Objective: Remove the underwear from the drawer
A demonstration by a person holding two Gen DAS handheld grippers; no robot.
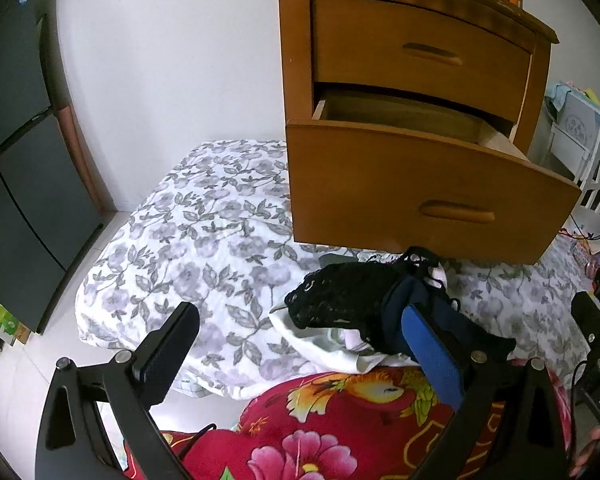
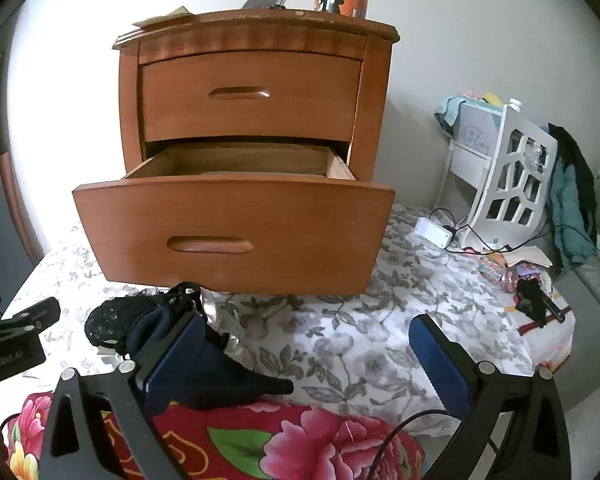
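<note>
Left-wrist view first: the wooden nightstand (image 1: 416, 92) stands on a bed covered by a grey-flowered sheet (image 1: 204, 232), its lower drawer (image 1: 428, 192) pulled well out while the upper drawer is closed. Just in front of the nightstand, below the open drawer's front panel, lies the underwear (image 1: 340, 300) — a heap of black lace over dark navy and white pieces — resting on the sheet beside a red floral quilt (image 1: 340, 420). The left gripper (image 1: 300, 344) is spread wide with nothing between its jaws; its blue-padded finger touches the navy fabric at the edge of the heap, but I cannot tell whether cloth hangs on it. Right-wrist view: the same nightstand (image 2: 252, 120) faces the camera, the open drawer (image 2: 236, 232) showing a bare wooden interior as far as can be seen. The underwear (image 2: 156, 328) lies in front of the nightstand's lower left corner. The right gripper (image 2: 308, 356) is also wide apart, gripping nothing, one finger against the navy cloth.
</note>
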